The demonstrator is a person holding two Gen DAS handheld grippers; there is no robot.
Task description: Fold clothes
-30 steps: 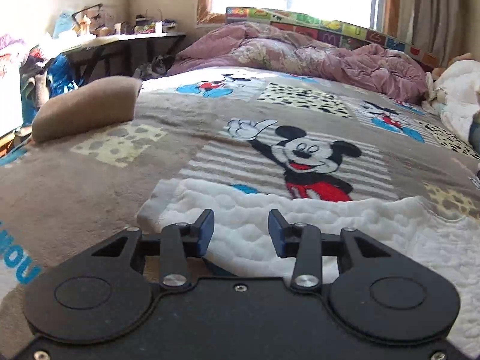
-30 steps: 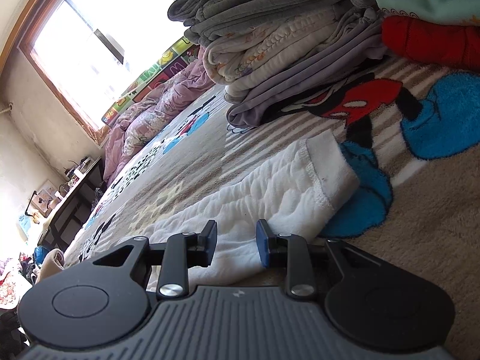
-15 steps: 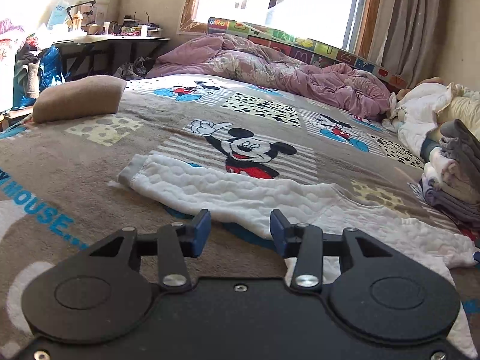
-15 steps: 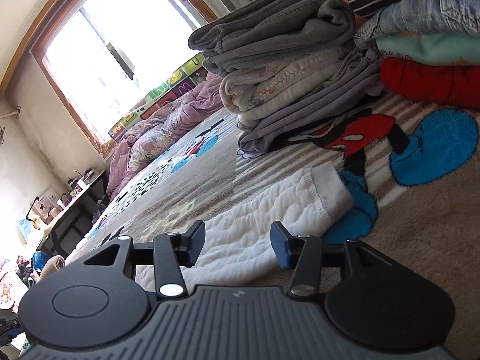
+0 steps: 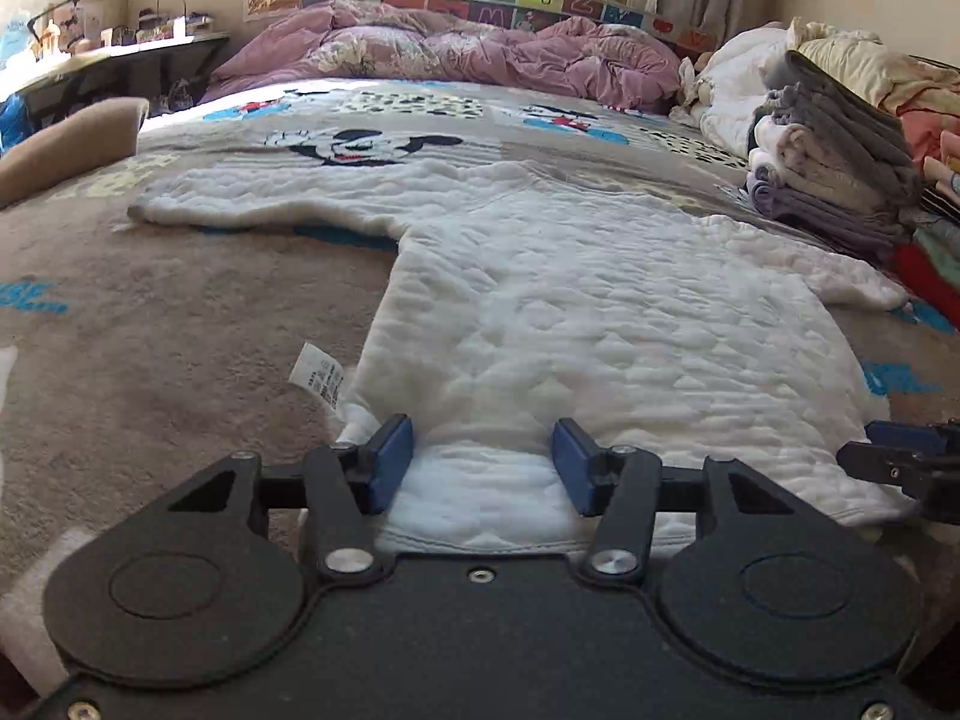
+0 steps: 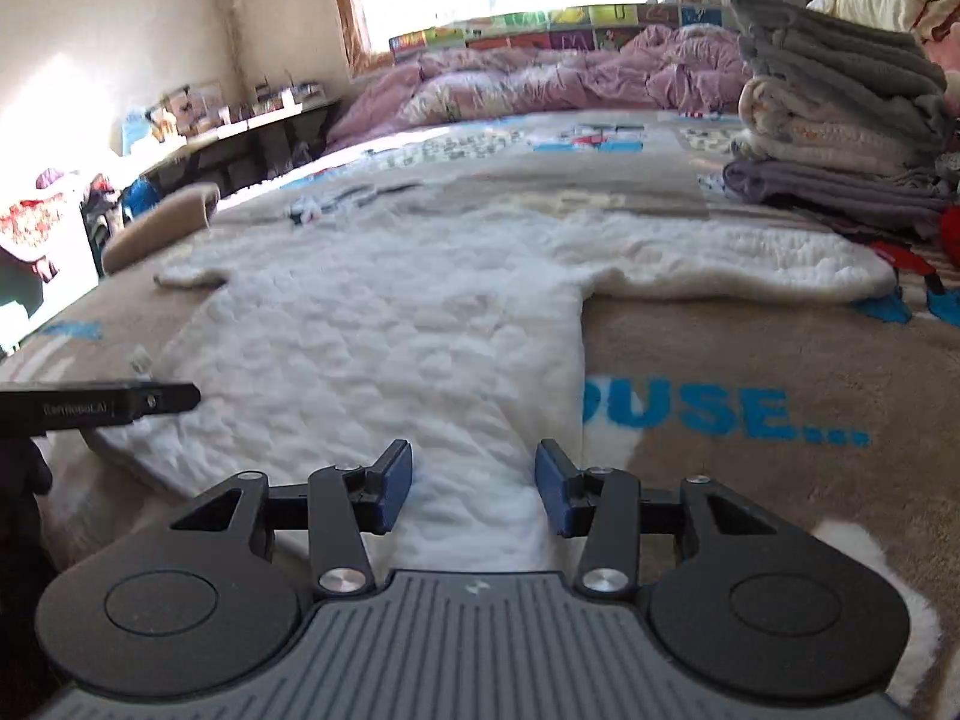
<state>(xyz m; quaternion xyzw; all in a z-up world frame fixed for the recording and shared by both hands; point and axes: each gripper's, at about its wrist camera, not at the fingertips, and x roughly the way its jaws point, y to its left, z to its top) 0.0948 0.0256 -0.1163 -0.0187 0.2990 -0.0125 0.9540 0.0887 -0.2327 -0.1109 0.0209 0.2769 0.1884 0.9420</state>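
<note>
A white quilted long-sleeved top (image 5: pixel 576 300) lies spread flat on the Mickey Mouse blanket (image 5: pixel 180 312), sleeves out to both sides, hem towards me. My left gripper (image 5: pixel 483 462) is open, its jaws astride the hem near the left corner, by the care label (image 5: pixel 318 378). My right gripper (image 6: pixel 474 489) is open over the hem near the right corner of the top (image 6: pixel 390 324). Each gripper shows at the edge of the other's view: the right gripper (image 5: pixel 906 462) and the left gripper (image 6: pixel 102 405).
A stack of folded clothes (image 5: pixel 840 162) stands at the right; it also shows in the right wrist view (image 6: pixel 840 120). A rumpled pink duvet (image 5: pixel 468 54) lies at the far end under the window. A tan pillow (image 5: pixel 66 144) lies at the left, and a cluttered desk (image 5: pixel 108 60) beyond it.
Both grippers have moved from the sleeves to the hem of the top, one near each corner. Both stay open. The top lies spread out flat.
</note>
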